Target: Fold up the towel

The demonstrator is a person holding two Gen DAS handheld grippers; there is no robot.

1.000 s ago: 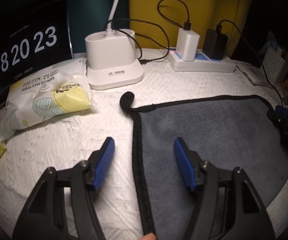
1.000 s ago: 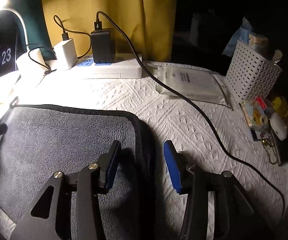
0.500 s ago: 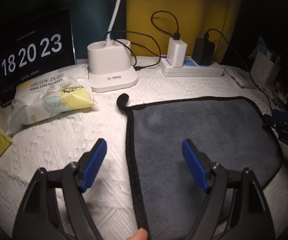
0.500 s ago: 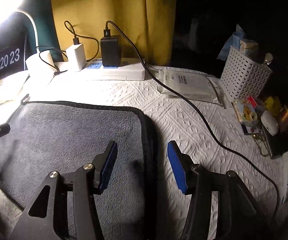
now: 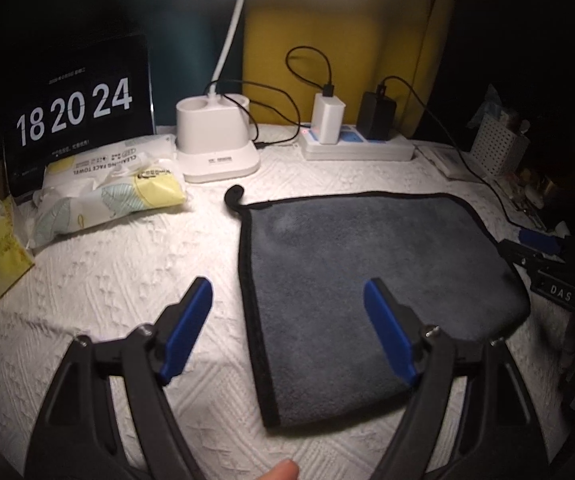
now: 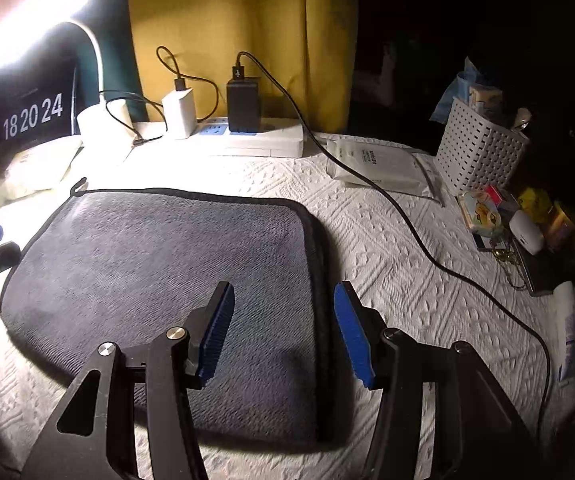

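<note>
A grey towel with black trim (image 5: 367,272) lies flat, folded, on the white textured cloth; a small loop sticks out at its far left corner (image 5: 234,194). It also shows in the right wrist view (image 6: 167,272). My left gripper (image 5: 287,316) is open and empty, raised above the towel's left edge. My right gripper (image 6: 283,320) is open and empty, raised above the towel's right edge. The right gripper's tip shows at the right of the left wrist view (image 5: 535,240).
A clock display (image 5: 75,112), tissue packs (image 5: 107,196), a white lamp base (image 5: 215,144) and a power strip with chargers (image 5: 355,144) stand behind the towel. A black cable (image 6: 427,252), a wipes pack (image 6: 379,168), a white basket (image 6: 479,152) and small items lie right.
Both grippers have pulled back and up from the towel, and the left one has opened wider. The towel stays flat on the cloth. The clock moved from 23 to 24.
</note>
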